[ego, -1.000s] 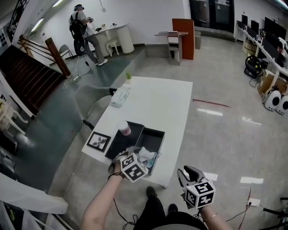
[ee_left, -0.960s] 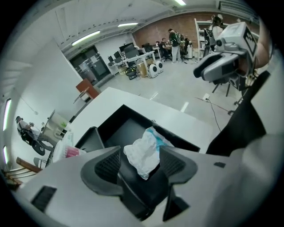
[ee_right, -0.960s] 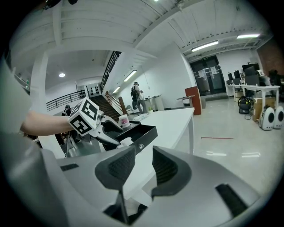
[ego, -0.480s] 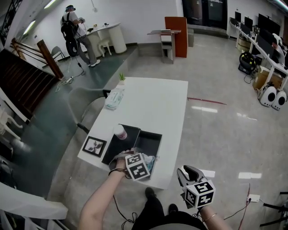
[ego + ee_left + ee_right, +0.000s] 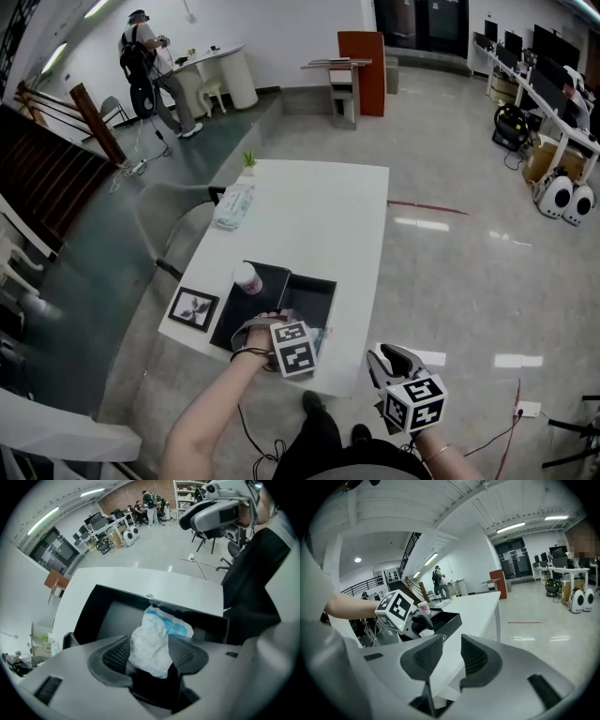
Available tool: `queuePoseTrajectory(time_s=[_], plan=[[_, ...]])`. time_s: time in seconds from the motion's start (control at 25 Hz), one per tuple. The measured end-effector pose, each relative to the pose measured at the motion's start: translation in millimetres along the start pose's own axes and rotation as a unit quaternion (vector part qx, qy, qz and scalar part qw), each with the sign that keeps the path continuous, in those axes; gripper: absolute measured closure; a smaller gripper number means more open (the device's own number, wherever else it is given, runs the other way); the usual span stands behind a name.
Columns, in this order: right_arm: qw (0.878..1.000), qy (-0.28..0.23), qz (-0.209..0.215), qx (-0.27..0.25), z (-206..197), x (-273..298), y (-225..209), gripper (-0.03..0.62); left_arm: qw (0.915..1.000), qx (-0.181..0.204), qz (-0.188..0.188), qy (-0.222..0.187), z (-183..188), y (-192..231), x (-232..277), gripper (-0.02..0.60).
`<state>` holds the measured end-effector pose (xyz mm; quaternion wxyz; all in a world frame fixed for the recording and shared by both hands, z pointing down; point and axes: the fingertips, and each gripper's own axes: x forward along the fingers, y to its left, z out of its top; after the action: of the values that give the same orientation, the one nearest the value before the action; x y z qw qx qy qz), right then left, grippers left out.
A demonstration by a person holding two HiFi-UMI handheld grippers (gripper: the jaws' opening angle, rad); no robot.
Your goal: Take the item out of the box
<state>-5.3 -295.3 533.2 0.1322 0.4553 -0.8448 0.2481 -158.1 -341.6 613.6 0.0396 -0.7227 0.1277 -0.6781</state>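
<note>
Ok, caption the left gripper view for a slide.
Left gripper shut on a crumpled white-and-blue packet at the open black box on a white table.

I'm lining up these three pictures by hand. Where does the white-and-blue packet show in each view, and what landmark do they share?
Head view: the packet is a small sliver at lower centre, just right of the left gripper.
Left gripper view: the packet is at centre, pinched between that gripper's jaws.
Right gripper view: a white bit of it shows left of centre, under the left gripper.
Shared landmark: the black box.
</note>
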Motion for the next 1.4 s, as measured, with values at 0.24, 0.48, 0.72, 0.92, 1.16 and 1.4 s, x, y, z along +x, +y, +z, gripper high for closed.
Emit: queuePoseTrajectory(time_s=[0.24,0.48,0.72,0.92,1.16,1.4], plan=[[1.0,0.002,-0.005,0.005,0,3,-4,0.49,0.9994,0.024,-0.023,0.011,3,-4,5,0.364],[1.0,0.004,-0.003,0.008,0,2,-3,0.49,0.999,0.034,-0.026,0.012,5,-12,3,0.416],[1.0,0.008,0.002,0.007,-3,4,3,0.49,0.9998,0.02,0.002,-0.002,5,-16,3,0.46],[1.0,0.008,0.004,0.004,-4,-2,4,0.49,0.9985,-0.028,0.043,-0.019,5,-16,0,0.471],[1.0,0.005,0.004,0.001,-5,-10,5,0.49,0.9933,-0.066,0.093,-0.016,5,-14,-3,0.471],[1.0,0.002,0.003,-0.001,-6,-20,6,0.49,0.9772,-0.135,0.162,-0.022,-3,-6,-11,0.472]])
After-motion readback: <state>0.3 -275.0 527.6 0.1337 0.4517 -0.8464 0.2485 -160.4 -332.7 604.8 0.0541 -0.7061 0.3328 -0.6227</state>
